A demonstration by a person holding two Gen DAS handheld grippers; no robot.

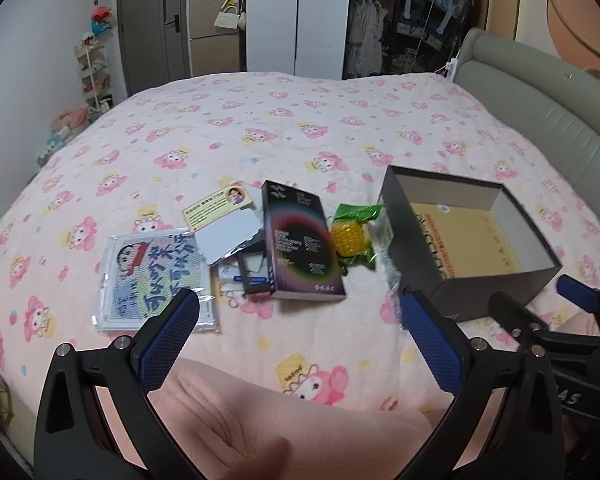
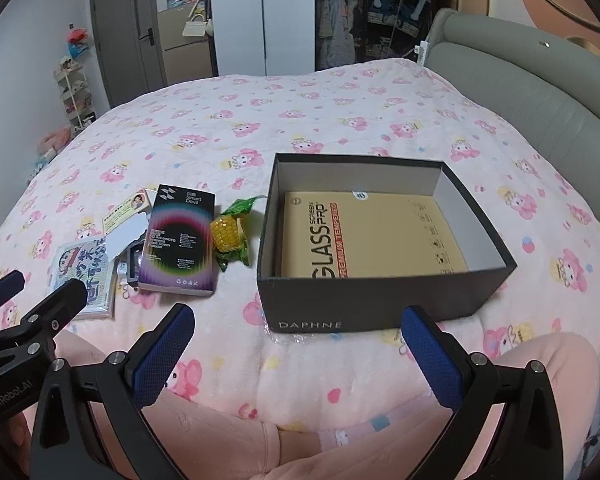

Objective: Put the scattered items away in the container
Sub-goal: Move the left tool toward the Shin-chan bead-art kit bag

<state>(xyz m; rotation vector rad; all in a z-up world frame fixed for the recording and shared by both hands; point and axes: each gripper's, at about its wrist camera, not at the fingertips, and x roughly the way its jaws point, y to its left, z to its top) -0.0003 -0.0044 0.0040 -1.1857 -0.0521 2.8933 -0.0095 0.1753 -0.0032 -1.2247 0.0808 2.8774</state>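
Observation:
A black open box (image 2: 364, 304) (image 1: 420, 216) sits on the bed with a tan screen-protector pack (image 2: 372, 232) flat inside. Left of it lie a toy corn in green wrap (image 2: 229, 234) (image 1: 352, 236), a dark rainbow-printed box (image 2: 180, 240) (image 1: 300, 240), a white card (image 1: 230, 236), a yellow card (image 1: 218, 206), a small dark frame (image 1: 254, 270) and a cartoon picture pack (image 1: 156, 280) (image 2: 88, 272). My left gripper (image 1: 300, 316) hovers open in front of the items. My right gripper (image 2: 300, 328) is open just before the box's front wall. Neither holds anything.
The pink cartoon bedspread (image 2: 300, 120) covers the whole bed. A grey padded headboard (image 2: 540, 92) runs along the right. A person's pink-clad legs (image 2: 260, 440) lie under the grippers. A wardrobe, a door and shelves stand beyond the bed.

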